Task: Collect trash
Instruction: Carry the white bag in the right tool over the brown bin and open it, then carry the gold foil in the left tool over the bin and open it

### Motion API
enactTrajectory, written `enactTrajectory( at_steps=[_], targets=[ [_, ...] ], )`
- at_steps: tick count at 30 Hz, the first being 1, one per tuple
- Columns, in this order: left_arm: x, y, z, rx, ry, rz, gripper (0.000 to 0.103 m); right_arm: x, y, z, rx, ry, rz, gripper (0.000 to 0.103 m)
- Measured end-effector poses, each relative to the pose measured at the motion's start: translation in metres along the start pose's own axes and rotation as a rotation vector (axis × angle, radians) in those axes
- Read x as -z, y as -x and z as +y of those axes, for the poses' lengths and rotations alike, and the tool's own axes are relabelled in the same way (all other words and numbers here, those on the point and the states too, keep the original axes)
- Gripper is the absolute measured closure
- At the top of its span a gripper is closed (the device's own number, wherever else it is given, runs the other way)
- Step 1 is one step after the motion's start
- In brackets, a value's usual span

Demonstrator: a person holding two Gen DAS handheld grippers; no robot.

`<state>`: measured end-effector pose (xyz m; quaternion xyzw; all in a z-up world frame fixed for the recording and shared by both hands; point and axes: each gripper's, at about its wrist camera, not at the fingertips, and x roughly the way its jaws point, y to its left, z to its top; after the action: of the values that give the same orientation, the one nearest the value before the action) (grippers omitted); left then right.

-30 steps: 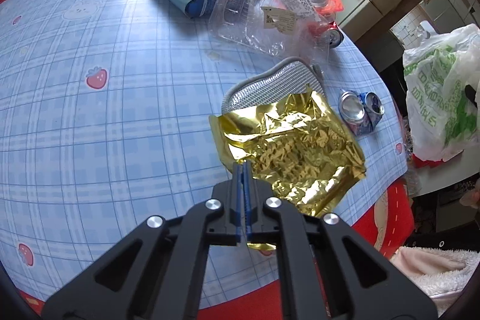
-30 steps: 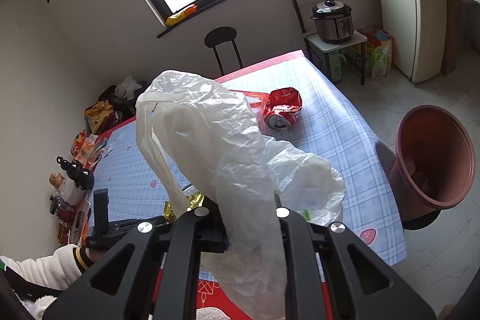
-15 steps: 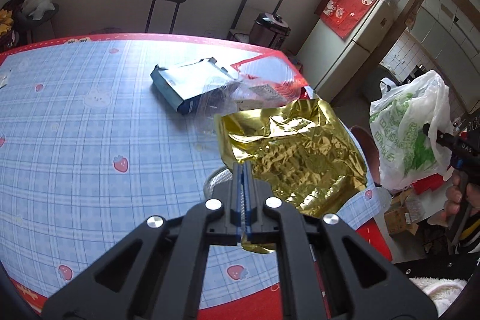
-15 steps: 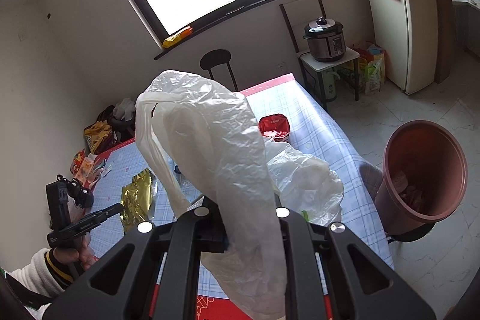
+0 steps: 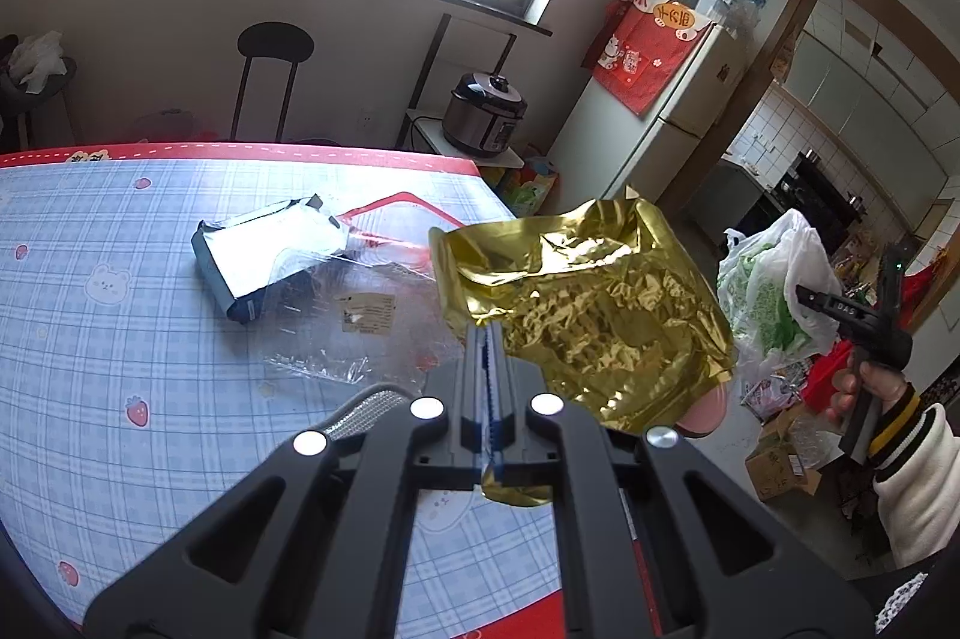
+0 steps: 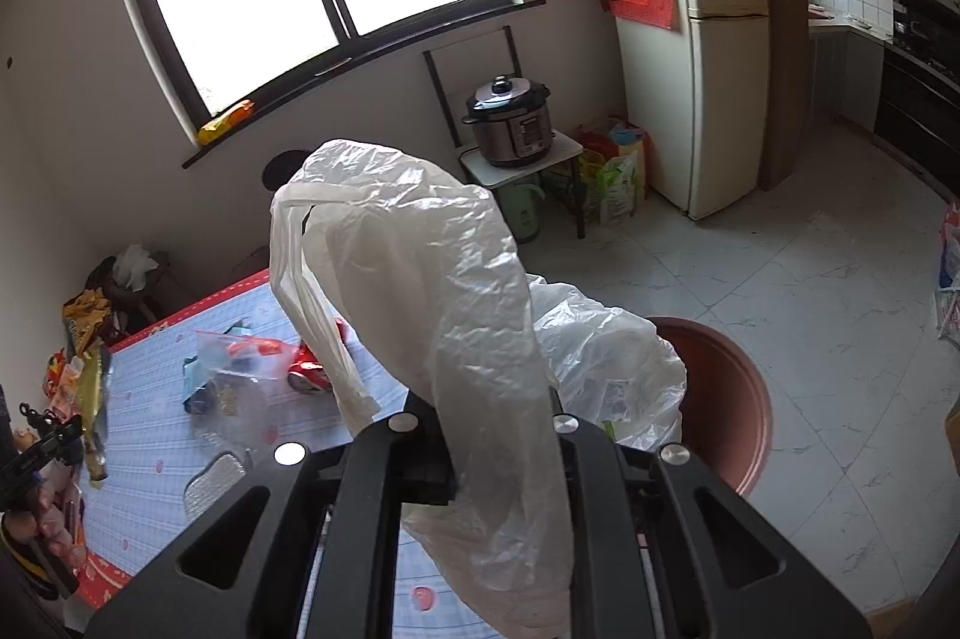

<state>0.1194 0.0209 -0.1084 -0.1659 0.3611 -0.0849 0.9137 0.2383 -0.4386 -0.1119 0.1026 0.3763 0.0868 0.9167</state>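
Above blue checked table [image 5: 150,315], left gripper [image 5: 487,339] clamps crumpled gold foil wrapper [image 5: 588,303]; right gripper [image 6: 486,435] pinches translucent white plastic bag [image 6: 432,279].

The wrapper [image 5: 591,303] in my left jaws is shiny gold, crinkled with darker bronze folds. My left gripper [image 5: 487,339] is matte black with silver screws and a blue strip between the jaws. The bench [image 5: 120,291] wears a pale blue plaid cloth dotted with red strawberries and white bears, edged in red. On it lie a dark blue and silver pouch [image 5: 264,255] and clear plastic [image 5: 336,339]. The bag [image 6: 432,291] in my right jaws is translucent white; in the left view it shows green print. The bin [image 6: 726,399] is reddish brown.
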Motion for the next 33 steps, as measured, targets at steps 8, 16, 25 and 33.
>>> enactTrajectory(
  at_steps=[8, 16, 25, 33],
  targets=[
    [0.001, -0.007, -0.022, -0.045, 0.0, -0.001, 0.097, -0.011, -0.057, -0.079, 0.104, -0.103, 0.058, 0.087],
    [-0.008, -0.007, -0.04, -0.05, -0.049, -0.003, 0.097, -0.008, -0.063, -0.085, 0.137, -0.128, 0.044, 0.02],
    [-0.016, -0.028, -0.069, 0.018, -0.131, 0.03, 0.097, 0.005, -0.014, -0.067, 0.21, -0.058, 0.013, 0.005],
    [-0.02, -0.075, -0.126, 0.106, -0.243, 0.094, 0.097, 0.032, 0.047, -0.075, 0.224, -0.128, -0.025, 0.005]
  ],
)
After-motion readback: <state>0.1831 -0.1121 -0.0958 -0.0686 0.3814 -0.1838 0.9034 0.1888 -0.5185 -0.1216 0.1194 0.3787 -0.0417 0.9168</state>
